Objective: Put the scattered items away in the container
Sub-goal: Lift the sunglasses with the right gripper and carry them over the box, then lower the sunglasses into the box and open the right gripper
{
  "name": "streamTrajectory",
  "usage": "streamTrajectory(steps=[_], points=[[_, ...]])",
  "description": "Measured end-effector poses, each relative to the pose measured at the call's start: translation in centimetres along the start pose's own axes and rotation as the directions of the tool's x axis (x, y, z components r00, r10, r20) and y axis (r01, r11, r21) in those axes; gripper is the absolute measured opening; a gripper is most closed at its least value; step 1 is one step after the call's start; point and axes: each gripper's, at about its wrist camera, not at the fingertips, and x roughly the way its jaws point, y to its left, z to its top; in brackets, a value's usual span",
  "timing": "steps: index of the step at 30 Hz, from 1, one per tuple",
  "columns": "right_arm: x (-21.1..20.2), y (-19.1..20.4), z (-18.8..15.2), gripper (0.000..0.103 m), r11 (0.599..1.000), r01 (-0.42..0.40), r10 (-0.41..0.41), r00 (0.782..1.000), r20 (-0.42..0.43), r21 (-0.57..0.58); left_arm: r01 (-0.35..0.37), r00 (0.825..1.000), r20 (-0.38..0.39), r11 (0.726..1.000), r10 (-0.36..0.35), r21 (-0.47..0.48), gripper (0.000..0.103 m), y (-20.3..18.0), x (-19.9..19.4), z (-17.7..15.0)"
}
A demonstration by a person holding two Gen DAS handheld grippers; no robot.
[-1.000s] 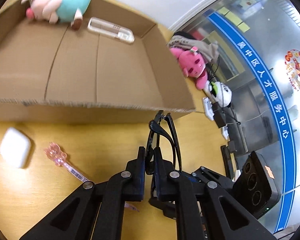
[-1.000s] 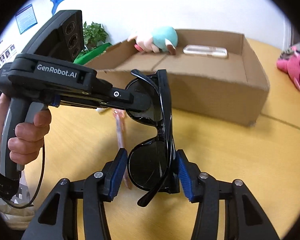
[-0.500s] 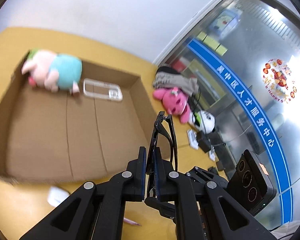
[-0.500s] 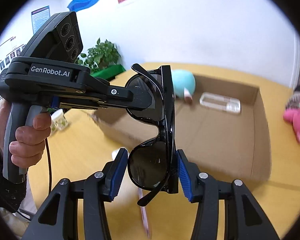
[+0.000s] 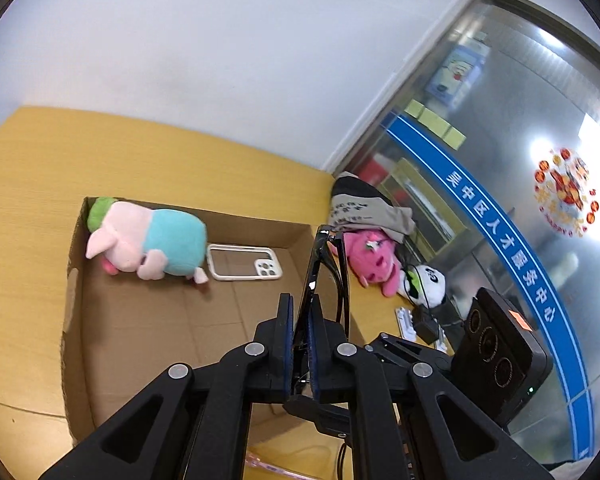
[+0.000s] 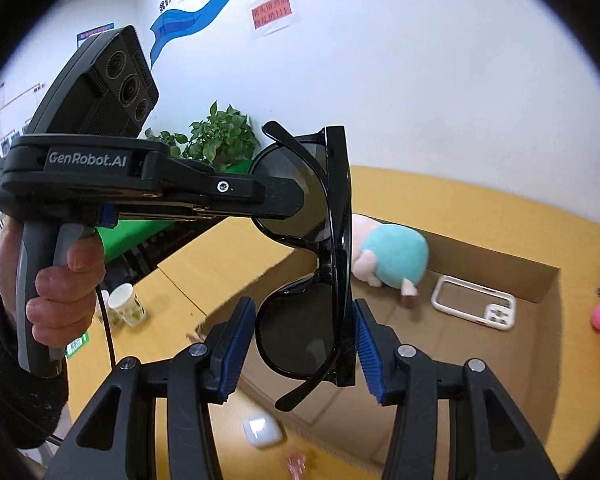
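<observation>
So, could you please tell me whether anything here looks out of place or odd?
Yes: the sunglasses hang in mid-air above the cardboard box, clamped in the left tongs, with the right tongs bracketing the lower lens. The white case and pink item lie outside the box on the table.
</observation>
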Motion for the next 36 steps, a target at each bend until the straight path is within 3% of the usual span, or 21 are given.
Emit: streamTrajectory(steps=[7, 14, 21, 25, 28, 34, 36], points=[[6.5, -1.5, 0.4, 0.048, 0.99, -0.099, 0.11, 0.987, -0.116, 0.102, -0.054, 0.998, -0.045, 0.992, 0.049, -0.115, 0.005, 6.0, 2.9, 0.9], [13.7, -4.4, -1.3, 0.048, 0.949, -0.154, 0.216, 0.953, -0.211, 0.275, -0.133, 0.982, -0.162, 0.967, 0.098, -0.217, 0.005, 12.3, 7.4, 0.9], [20.5, -7.2, -4.1, 0.048, 0.857, -0.163, 0.335, 0.897, -0.289, 0.489, -0.241, 0.948, -0.277, 0.922, 0.156, -0.303, 0.005, 17.7, 11.7, 0.1], [22.8, -8.3, -5.9, 0.048, 0.783, -0.15, 0.396, 0.869, -0.298, 0.604, -0.283, 0.926, -0.333, 0.909, 0.177, -0.305, 0.005, 18.9, 13.4, -0.3], [23.1, -9.0, -6.7, 0.048, 0.743, -0.151, 0.418, 0.865, -0.277, 0.652, -0.309, 0.912, -0.358, 0.91, 0.201, -0.275, 0.005, 18.7, 14.3, -0.3], [23.1, -9.8, -6.9, 0.049, 0.732, -0.112, 0.394, 0.874, -0.284, 0.672, -0.368, 0.877, -0.407, 0.902, 0.255, -0.226, 0.004, 19.2, 16.2, -0.8], [23.1, -9.8, -7.2, 0.049, 0.729, -0.104, 0.389, 0.876, -0.285, 0.676, -0.364, 0.88, -0.401, 0.905, 0.255, -0.222, 0.004, 19.1, 16.4, -0.5]])
